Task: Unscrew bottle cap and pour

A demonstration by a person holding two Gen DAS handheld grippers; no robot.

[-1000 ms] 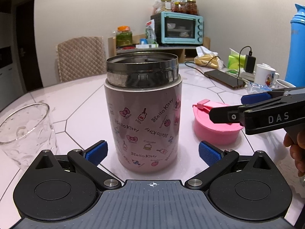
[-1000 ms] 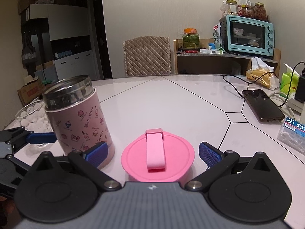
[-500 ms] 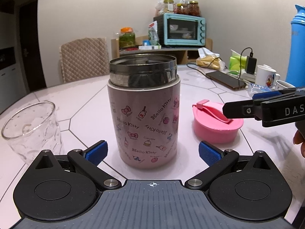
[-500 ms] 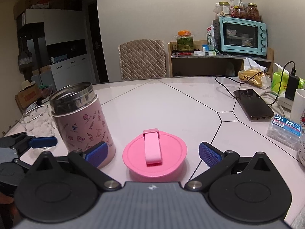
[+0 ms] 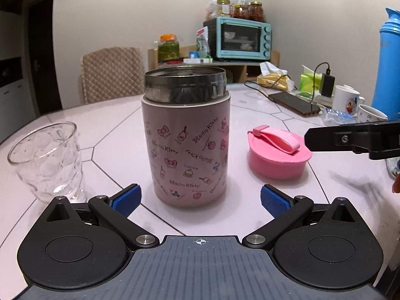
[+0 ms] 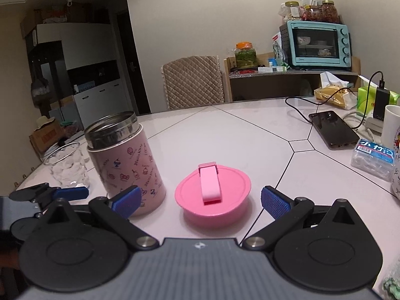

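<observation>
A pink Hello Kitty flask point(image 5: 186, 140) stands upright on the table with its steel mouth uncovered; it also shows in the right wrist view point(image 6: 125, 162). Its pink cap point(image 5: 278, 152) with a strap lies on the table to the flask's right and shows in the right wrist view point(image 6: 212, 195). My left gripper point(image 5: 200, 198) is open and empty, just short of the flask. My right gripper point(image 6: 200, 200) is open and empty, just short of the cap. An empty clear glass point(image 5: 47, 160) stands left of the flask.
A black phone point(image 6: 333, 130) on a charging cable, a white mug point(image 5: 346, 98), a blue jug point(image 5: 387, 67) and a plastic box point(image 6: 372, 157) crowd the table's right side. A quilted chair point(image 6: 192, 82) and a teal oven point(image 6: 317, 43) stand behind.
Both grippers have drawn back from the table objects, so the flask and the cap sit farther off. The glass has come more fully into the left wrist view. Both stay open.
</observation>
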